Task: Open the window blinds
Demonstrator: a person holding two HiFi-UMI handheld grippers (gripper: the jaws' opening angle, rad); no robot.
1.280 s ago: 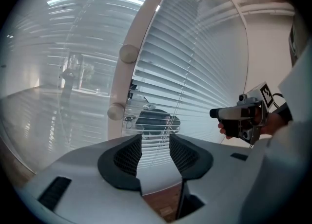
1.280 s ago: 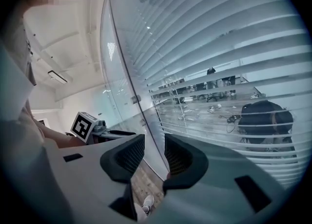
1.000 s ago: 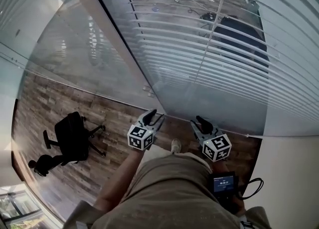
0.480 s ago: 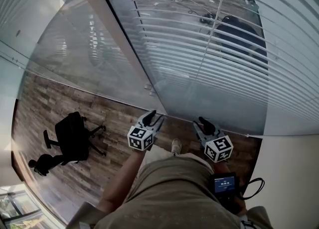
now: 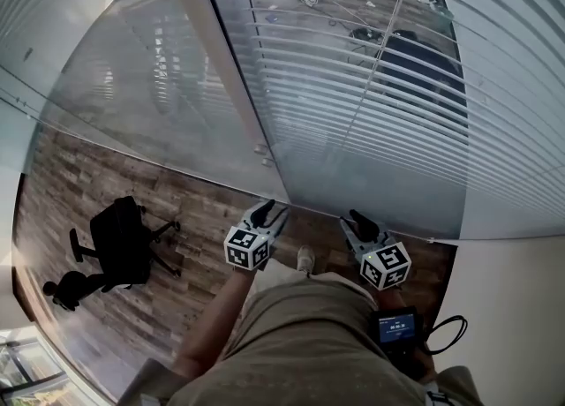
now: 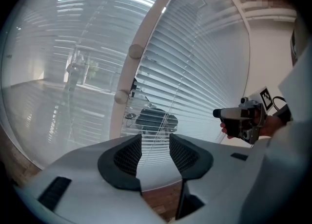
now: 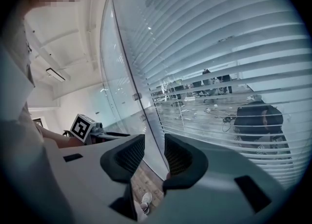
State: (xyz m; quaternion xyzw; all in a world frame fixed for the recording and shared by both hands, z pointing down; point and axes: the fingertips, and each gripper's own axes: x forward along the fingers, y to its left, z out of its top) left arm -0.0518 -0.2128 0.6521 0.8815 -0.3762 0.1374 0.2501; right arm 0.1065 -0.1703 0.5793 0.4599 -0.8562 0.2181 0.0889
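Note:
White horizontal window blinds hang behind the glass ahead, with their slats partly tilted. A thin cord runs down across them, also seen as the cord in the left gripper view. My left gripper is held low in front of the glass, open, with nothing between its jaws. The right gripper is beside it, a little apart from the blinds, also open and empty. Neither touches the blinds or the cord. The slats fill the right gripper view.
A white frame post carries two round knobs left of the blinds. A black office chair stands on the wood floor at left. A dark chair shows through the slats. White wall at right.
The head view has shifted slightly, so the blinds sit a bit differently in the picture. Both grippers stay in place with their jaws unchanged.

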